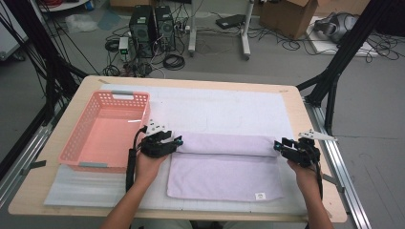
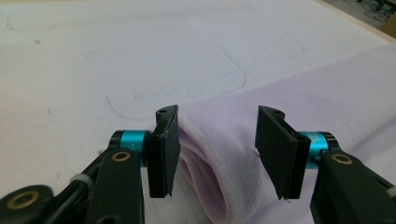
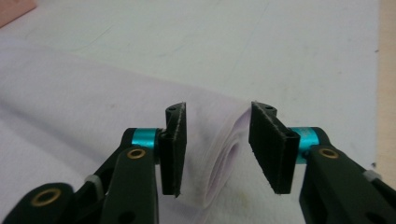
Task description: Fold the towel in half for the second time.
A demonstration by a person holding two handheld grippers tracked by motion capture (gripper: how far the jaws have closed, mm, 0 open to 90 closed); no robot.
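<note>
A lilac towel (image 1: 224, 171) lies on the white mat (image 1: 224, 105), its far part folded over into a thick roll across the middle. My left gripper (image 1: 177, 141) sits at the roll's left end and my right gripper (image 1: 278, 145) at its right end. In the left gripper view the left gripper (image 2: 217, 149) is open, and the towel's folded edge (image 2: 205, 186) lies loose between the pads. In the right gripper view the right gripper (image 3: 217, 147) is open too, with the folded towel end (image 3: 224, 163) in the gap and not pinched.
An empty pink plastic basket (image 1: 76, 138) stands on the table's left side, close to my left hand. The wooden table (image 1: 47, 191) has black frame posts at both sides. Cables, computers and a cardboard box lie on the floor beyond.
</note>
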